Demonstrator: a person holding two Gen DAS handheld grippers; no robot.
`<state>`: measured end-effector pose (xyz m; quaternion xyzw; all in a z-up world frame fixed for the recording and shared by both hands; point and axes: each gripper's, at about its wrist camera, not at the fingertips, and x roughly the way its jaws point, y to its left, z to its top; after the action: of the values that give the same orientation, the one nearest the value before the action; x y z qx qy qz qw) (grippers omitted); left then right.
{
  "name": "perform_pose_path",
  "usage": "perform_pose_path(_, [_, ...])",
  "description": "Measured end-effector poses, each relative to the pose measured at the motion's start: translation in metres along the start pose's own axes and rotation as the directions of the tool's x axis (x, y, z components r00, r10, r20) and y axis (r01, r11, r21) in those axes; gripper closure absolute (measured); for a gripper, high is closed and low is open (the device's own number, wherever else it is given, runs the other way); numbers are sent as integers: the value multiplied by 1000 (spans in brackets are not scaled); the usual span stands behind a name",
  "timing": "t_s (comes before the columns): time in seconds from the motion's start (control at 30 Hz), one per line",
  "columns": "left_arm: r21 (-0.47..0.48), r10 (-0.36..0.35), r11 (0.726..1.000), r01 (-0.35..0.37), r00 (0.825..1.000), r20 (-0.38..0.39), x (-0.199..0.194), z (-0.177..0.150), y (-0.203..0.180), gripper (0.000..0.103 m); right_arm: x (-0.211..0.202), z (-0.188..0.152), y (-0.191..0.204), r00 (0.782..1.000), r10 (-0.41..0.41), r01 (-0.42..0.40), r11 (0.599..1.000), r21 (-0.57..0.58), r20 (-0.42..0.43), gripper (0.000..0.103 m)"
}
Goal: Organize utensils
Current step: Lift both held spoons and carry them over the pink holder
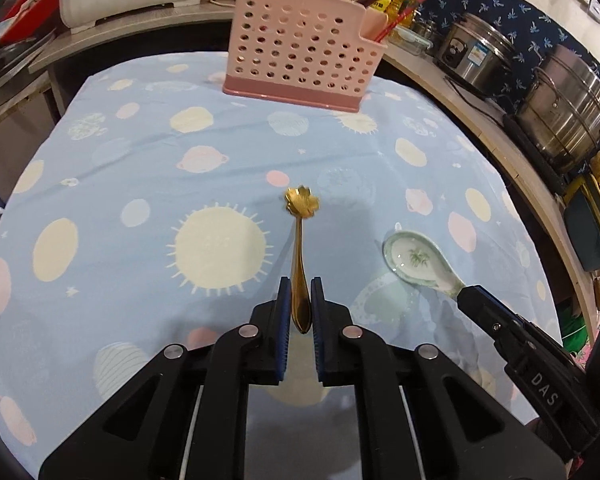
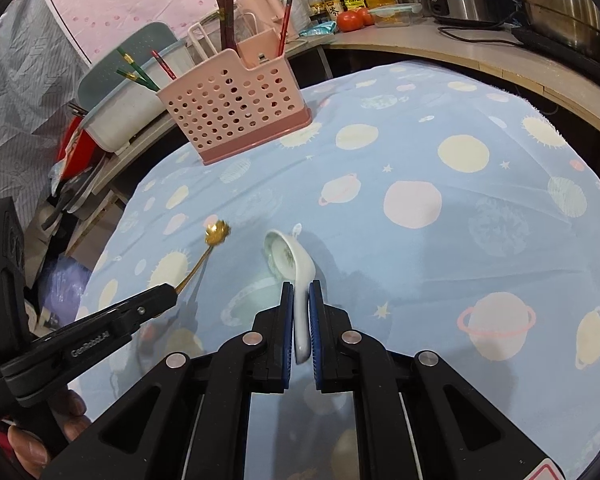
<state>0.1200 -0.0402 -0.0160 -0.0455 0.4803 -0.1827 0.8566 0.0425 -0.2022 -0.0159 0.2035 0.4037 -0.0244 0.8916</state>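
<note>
Both spoons are gripped, neither stowed. The left gripper (image 1: 301,300) is clamped on the handle of the gold spoon (image 1: 300,240), flower-shaped bowl pointing far. The right gripper (image 2: 301,304) pinches the handle of the white ceramic spoon (image 2: 290,264), just right of the gold one. The pink holder (image 1: 300,52) stands at the far edge of the tablecloth (image 1: 140,160), well apart, with chopsticks (image 2: 226,20) already in. Left to do: carry 2 spoons over and drop them in.

Left tool (image 1: 300,286), right tool (image 2: 301,290) clamped.
</note>
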Motion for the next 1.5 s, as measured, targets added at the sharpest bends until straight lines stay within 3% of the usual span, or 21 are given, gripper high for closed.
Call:
perform_pose_path(0.47, [20, -4, 1000, 3, 999, 51, -40, 11, -7, 103, -33, 12, 10, 997, 11, -10, 1000, -16, 70, 95])
perform_pose_path(0.63, [42, -17, 999, 15, 998, 67, -58, 27, -13, 103, -47, 27, 15, 994, 17, -14, 999, -30, 104, 95])
perform_pose_path(1.0, [67, -35, 997, 23, 983, 180, -93, 81, -22, 103, -52, 79, 34, 985, 18, -3, 996, -90, 169, 96])
perform_pose_path(1.27, [31, -10, 999, 8, 999, 49, -52, 38, 7, 102, -39, 56, 24, 993, 17, -11, 999, -48, 116, 95])
perform_pose_path(1.33, [37, -1, 999, 1, 1000, -1, -40, 20, 16, 97, -37, 46, 22, 995, 20, -16, 999, -40, 95, 96])
perform_pose_path(1.47, [50, 34, 998, -32, 998, -52, -25, -9, 32, 71, -36, 34, 24, 997, 24, -21, 999, -42, 69, 95])
perform_pose_path(1.5, [53, 47, 998, -44, 997, -58, -22, -14, 35, 70, -36, 32, 24, 998, 26, -23, 999, -42, 65, 96])
